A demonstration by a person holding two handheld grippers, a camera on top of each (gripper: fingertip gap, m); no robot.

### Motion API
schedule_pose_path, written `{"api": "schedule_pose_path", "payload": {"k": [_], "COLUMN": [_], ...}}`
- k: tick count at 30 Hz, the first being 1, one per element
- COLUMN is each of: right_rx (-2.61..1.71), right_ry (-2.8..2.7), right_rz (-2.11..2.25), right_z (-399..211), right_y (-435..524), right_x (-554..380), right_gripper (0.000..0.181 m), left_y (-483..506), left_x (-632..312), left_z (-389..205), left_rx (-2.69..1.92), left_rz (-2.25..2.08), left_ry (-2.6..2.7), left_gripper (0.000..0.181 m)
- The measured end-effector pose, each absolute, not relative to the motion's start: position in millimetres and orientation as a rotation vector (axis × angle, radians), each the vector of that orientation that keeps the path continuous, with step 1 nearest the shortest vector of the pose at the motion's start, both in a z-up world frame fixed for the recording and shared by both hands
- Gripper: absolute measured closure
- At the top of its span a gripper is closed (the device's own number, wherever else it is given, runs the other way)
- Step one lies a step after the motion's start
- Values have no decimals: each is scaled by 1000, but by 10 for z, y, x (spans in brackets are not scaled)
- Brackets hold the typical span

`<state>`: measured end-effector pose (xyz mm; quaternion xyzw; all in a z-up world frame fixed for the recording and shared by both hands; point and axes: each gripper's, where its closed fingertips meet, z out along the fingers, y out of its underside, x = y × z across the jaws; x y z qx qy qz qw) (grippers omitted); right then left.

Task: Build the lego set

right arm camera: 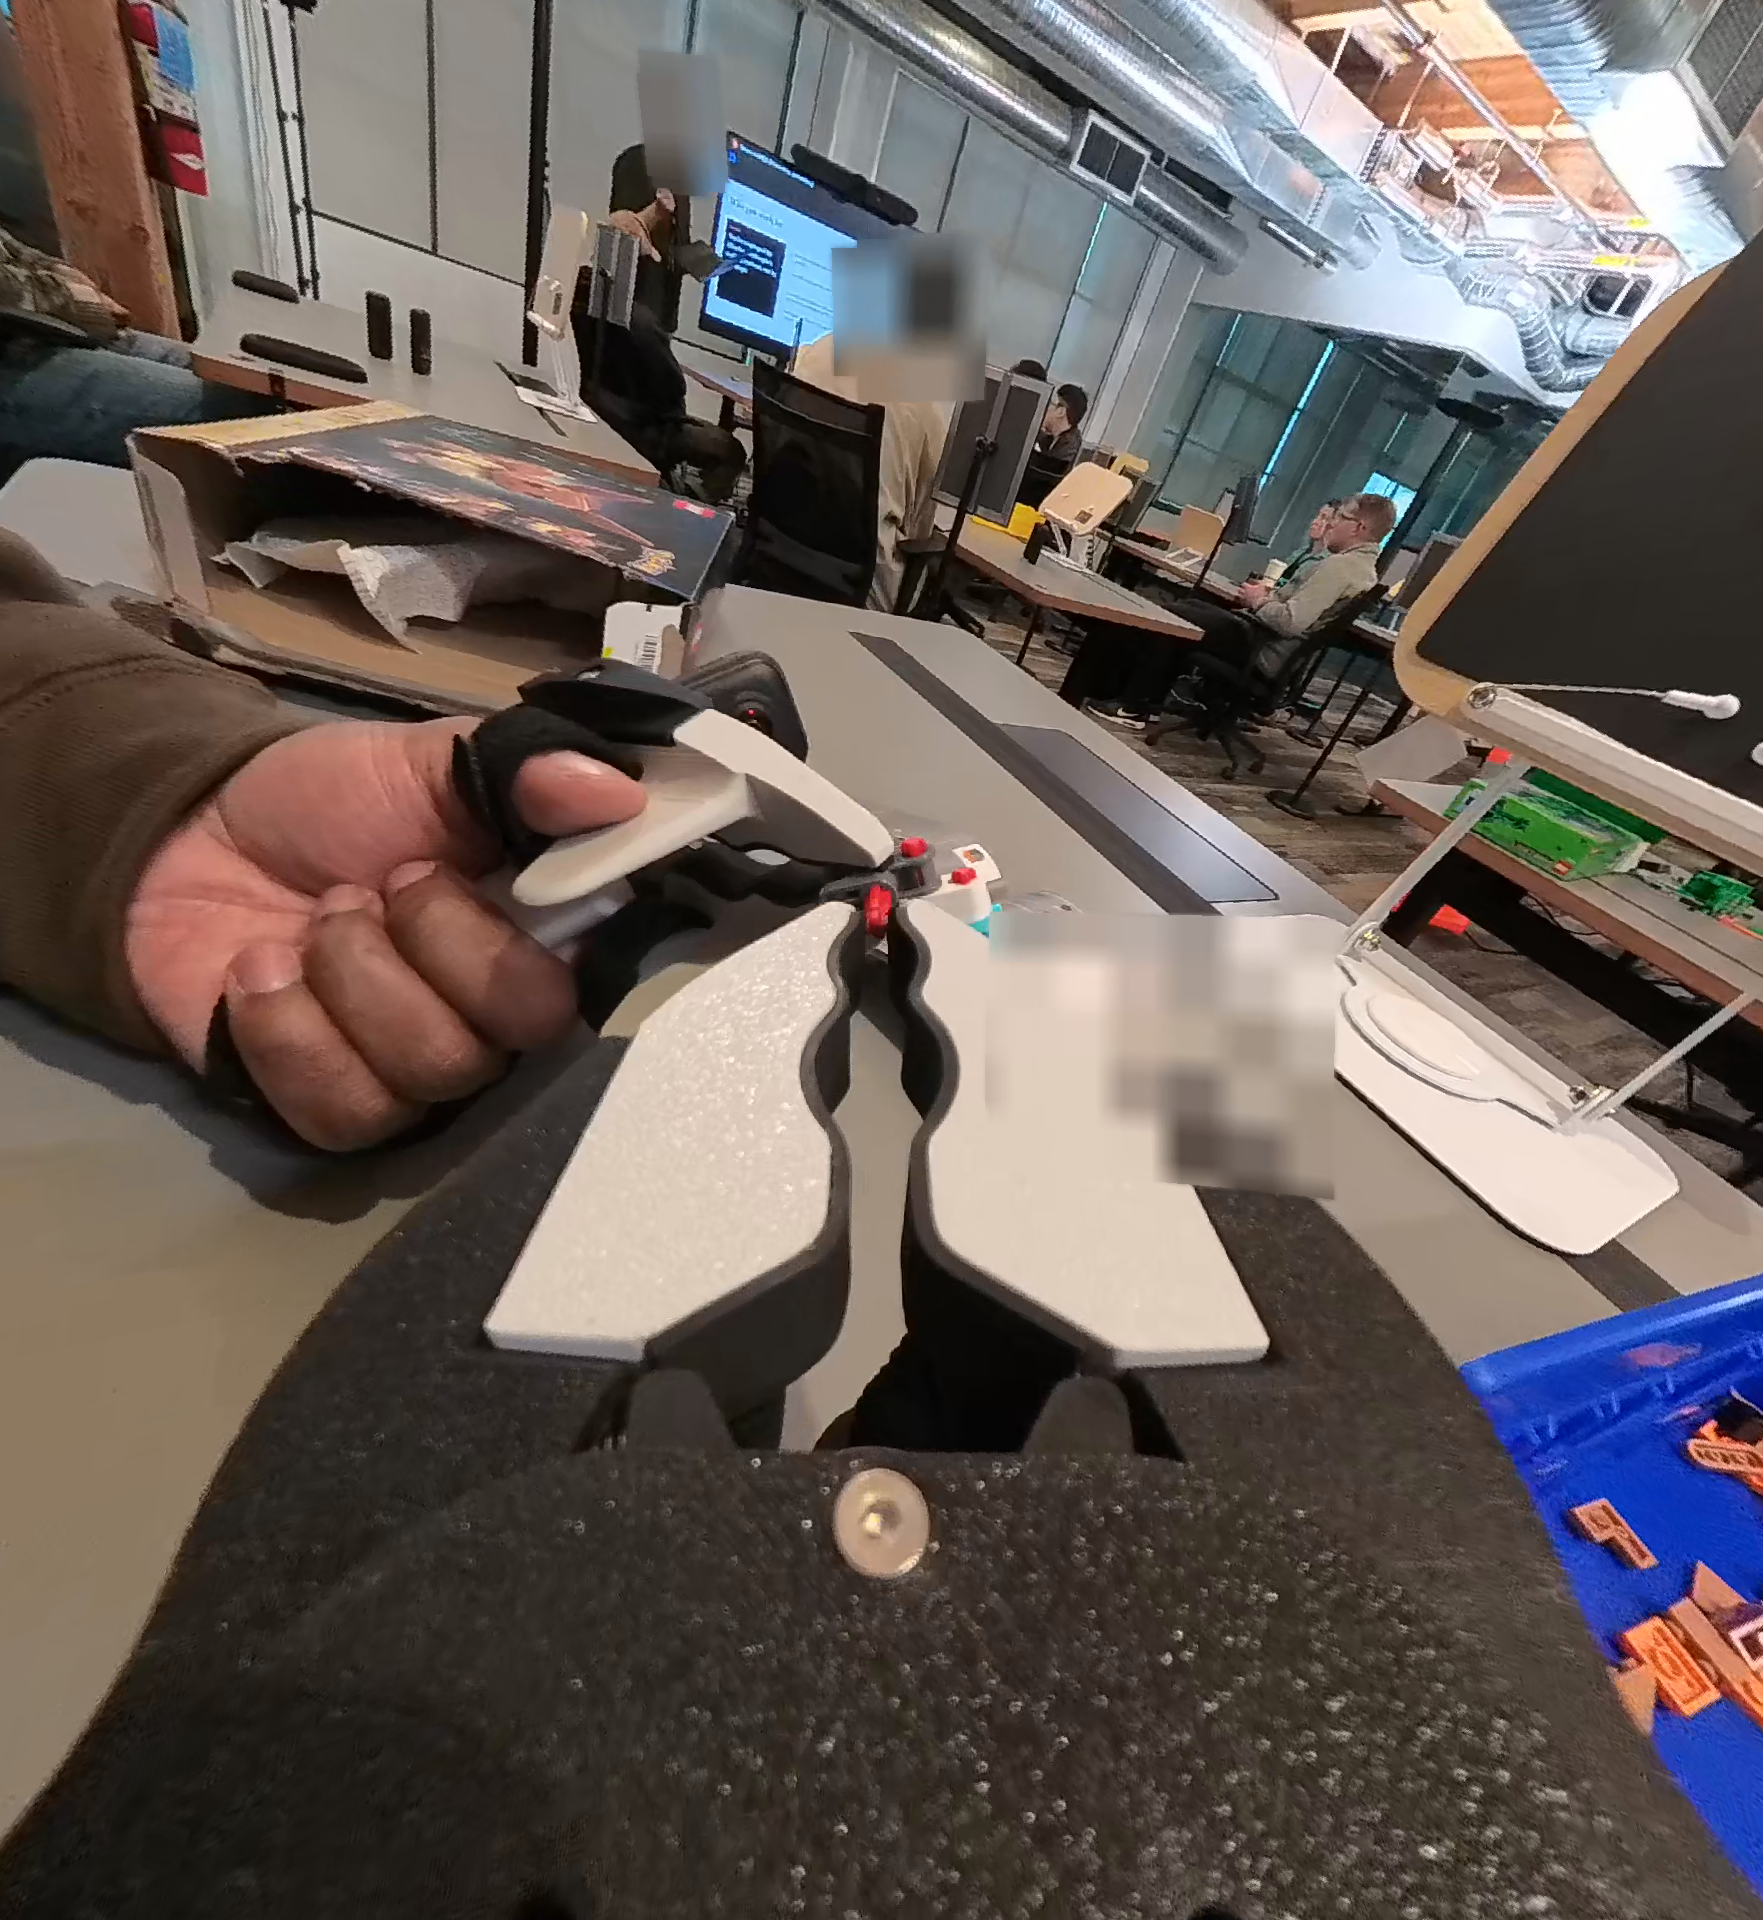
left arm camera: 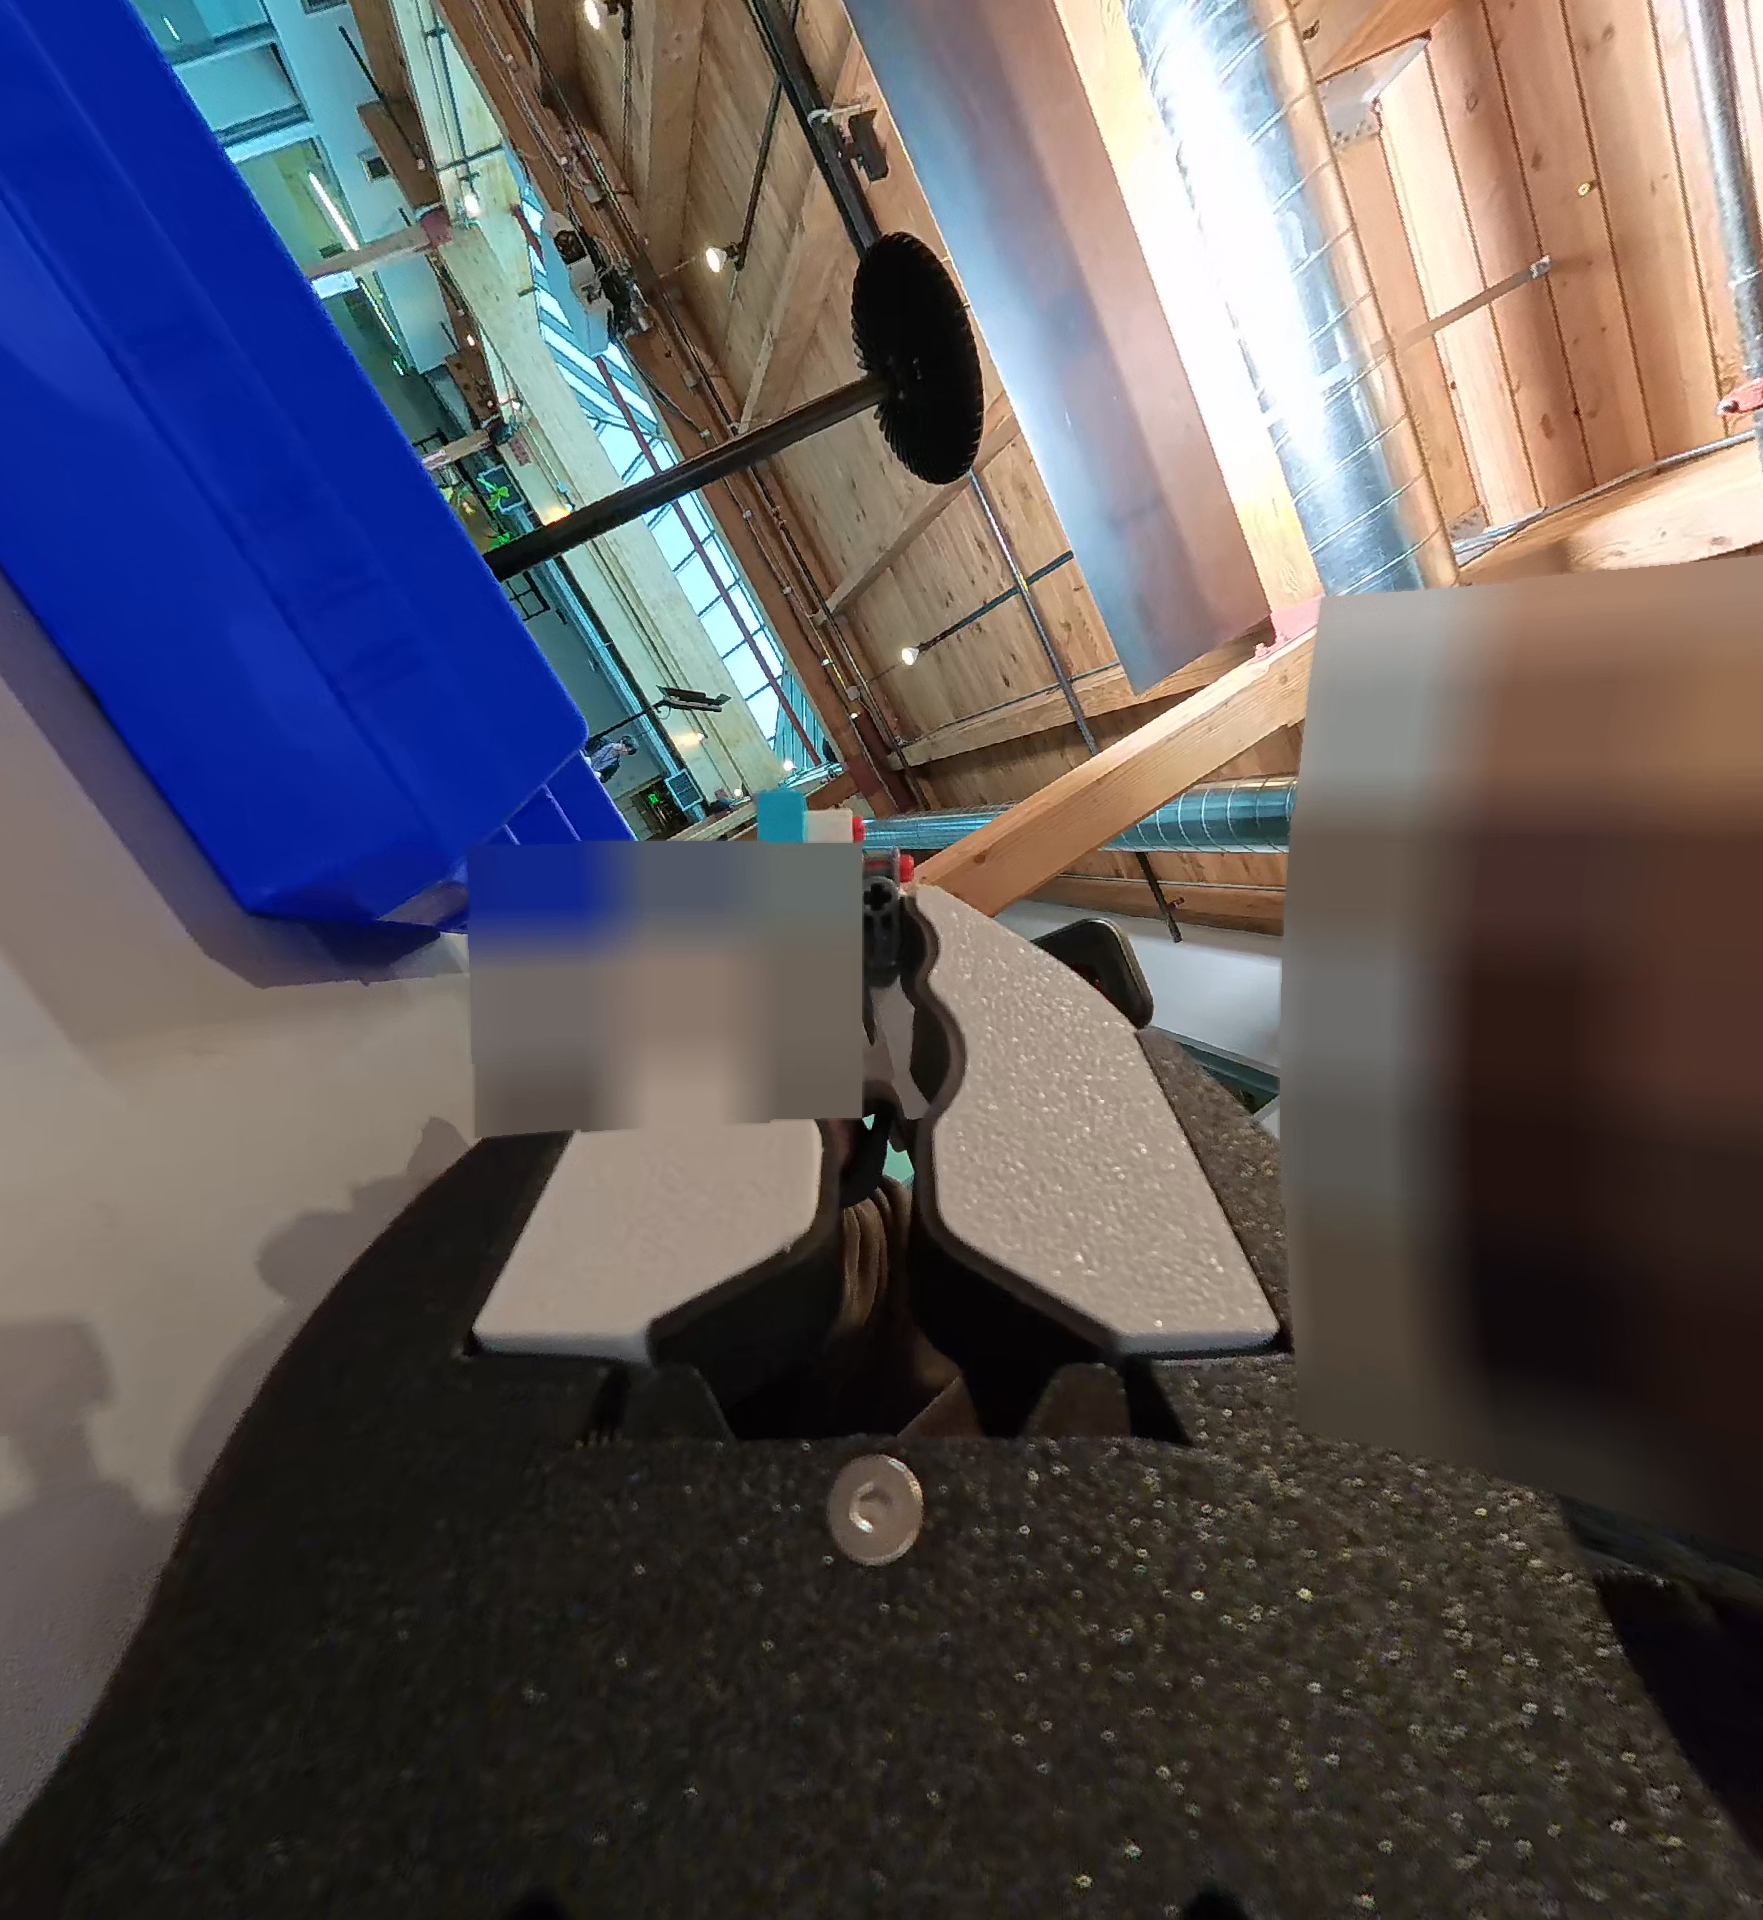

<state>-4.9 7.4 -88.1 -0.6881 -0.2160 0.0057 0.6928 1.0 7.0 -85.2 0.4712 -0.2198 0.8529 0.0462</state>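
Note:
In the right wrist view, my right gripper (right arm camera: 879, 920) has its fingers nearly together on a small red Lego pin (right arm camera: 874, 906) at its tips. The pin meets a small Lego assembly (right arm camera: 913, 864) of dark grey, red, white and teal parts. My left gripper (right arm camera: 882, 847), held in a hand (right arm camera: 357, 914), grips that assembly from the left. In the left wrist view, my left gripper (left arm camera: 882, 940) is shut on a dark grey piece (left arm camera: 882, 902) of the assembly, with teal and white bricks (left arm camera: 799, 816) just beyond. A mosaic patch hides its left fingertip.
A blue bin (right arm camera: 1583, 1455) with several orange and brown pieces sits at the lower right; it also shows in the left wrist view (left arm camera: 181, 499). An open cardboard Lego box (right arm camera: 420, 520) lies at the back left of the grey table (right arm camera: 77, 1299). A white stand (right arm camera: 1479, 1132) is at the right.

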Motion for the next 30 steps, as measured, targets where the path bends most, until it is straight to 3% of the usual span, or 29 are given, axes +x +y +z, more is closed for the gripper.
{"api": "schedule_pose_path", "payload": {"k": [24,30], "right_rx": [-1525,-1519], "right_ry": [-496,-507], "right_rz": [49,49], "right_z": [-910,-923], "right_y": [71,70], "right_x": [-57,-64], "right_gripper": [177,170], "left_y": [30,175], "left_x": [16,33], "left_z": [-868,-897], "left_rx": [1502,1617], "left_rz": [2620,2657], "left_ry": [-870,-902], "left_gripper": [174,174]}}
